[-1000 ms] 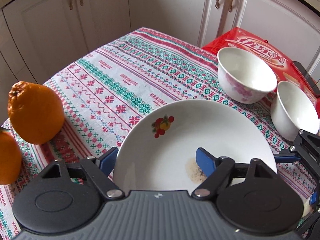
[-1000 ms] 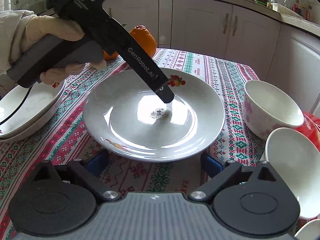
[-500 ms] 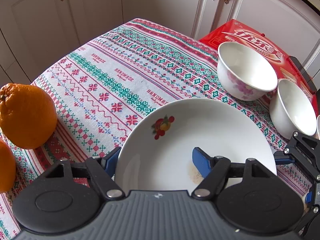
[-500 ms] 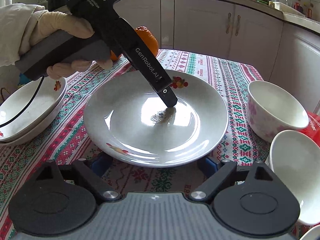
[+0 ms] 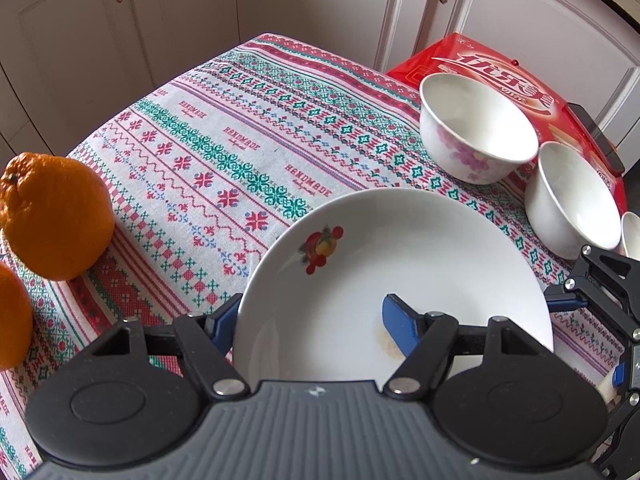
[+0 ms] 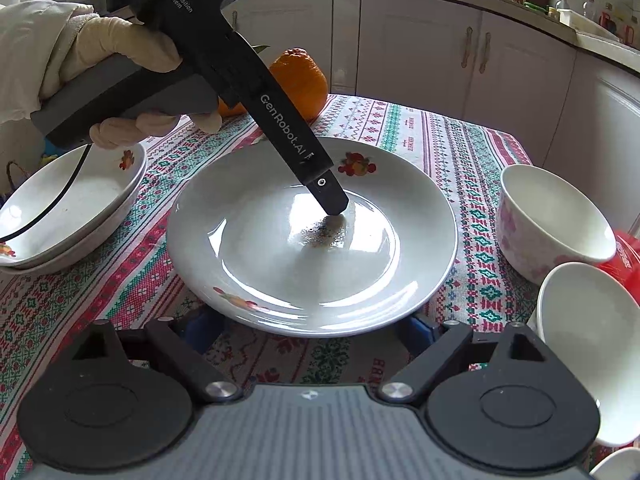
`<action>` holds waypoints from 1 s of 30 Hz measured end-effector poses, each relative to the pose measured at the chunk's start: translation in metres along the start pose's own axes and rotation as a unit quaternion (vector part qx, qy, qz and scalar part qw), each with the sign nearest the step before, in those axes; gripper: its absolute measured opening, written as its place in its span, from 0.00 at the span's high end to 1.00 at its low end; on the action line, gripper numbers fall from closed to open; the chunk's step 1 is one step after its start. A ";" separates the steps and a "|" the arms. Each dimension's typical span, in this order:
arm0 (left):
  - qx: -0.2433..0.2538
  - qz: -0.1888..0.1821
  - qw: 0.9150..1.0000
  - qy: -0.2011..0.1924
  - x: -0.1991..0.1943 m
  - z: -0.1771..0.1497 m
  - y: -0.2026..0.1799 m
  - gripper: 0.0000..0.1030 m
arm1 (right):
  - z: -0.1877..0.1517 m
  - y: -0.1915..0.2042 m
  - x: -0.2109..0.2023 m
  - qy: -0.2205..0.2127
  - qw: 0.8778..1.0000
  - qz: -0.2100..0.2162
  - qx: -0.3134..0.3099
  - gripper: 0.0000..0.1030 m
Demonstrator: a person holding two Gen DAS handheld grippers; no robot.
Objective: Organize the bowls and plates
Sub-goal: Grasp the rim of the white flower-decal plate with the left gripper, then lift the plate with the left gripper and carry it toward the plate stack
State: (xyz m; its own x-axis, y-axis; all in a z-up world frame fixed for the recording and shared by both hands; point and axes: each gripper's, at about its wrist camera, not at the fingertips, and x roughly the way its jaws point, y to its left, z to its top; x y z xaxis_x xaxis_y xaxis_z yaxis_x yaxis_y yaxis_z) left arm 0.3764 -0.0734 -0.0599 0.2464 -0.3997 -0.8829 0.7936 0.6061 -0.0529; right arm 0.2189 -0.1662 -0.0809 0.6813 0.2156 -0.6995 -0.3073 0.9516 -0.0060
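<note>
A white plate with fruit prints (image 5: 420, 264) (image 6: 312, 240) sits at the middle of the patterned tablecloth. My left gripper (image 5: 312, 320) straddles its rim, one finger under the edge and one finger (image 5: 400, 326) on the inner surface beside a dirty spot (image 6: 324, 234); the jaws are still wide apart. My right gripper (image 6: 308, 326) is open, low on the near side, its fingertips just under the plate's edge. A stack of similar plates (image 6: 72, 204) lies at the left. A flowered bowl (image 5: 476, 128) (image 6: 552, 220) and a plain white bowl (image 5: 572, 196) (image 6: 592, 348) stand at the right.
Two oranges (image 5: 56, 216) sit at the table's left edge, one also seen behind the plate (image 6: 300, 80). A red box (image 5: 512, 76) lies under the bowls at the far right. White cabinets (image 6: 460, 48) surround the table.
The left gripper has risen and tilted a little, and the plate's left side appears slightly lifted with it. The right gripper has edged closer under the plate's near rim.
</note>
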 end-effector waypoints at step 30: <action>-0.092 0.060 0.992 -0.067 -0.117 -0.087 -0.019 0.30 | 0.013 0.060 -0.069 -0.038 0.991 0.073 -0.101 0.09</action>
State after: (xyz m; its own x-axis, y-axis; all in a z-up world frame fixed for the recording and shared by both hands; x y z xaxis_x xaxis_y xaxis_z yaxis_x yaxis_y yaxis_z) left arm 0.2843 0.0221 0.0041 0.4146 -0.3966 -0.8190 0.6423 0.7651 -0.0453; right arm 0.1618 -0.1210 -0.0234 0.6656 0.3701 -0.6481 -0.5278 0.8474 -0.0582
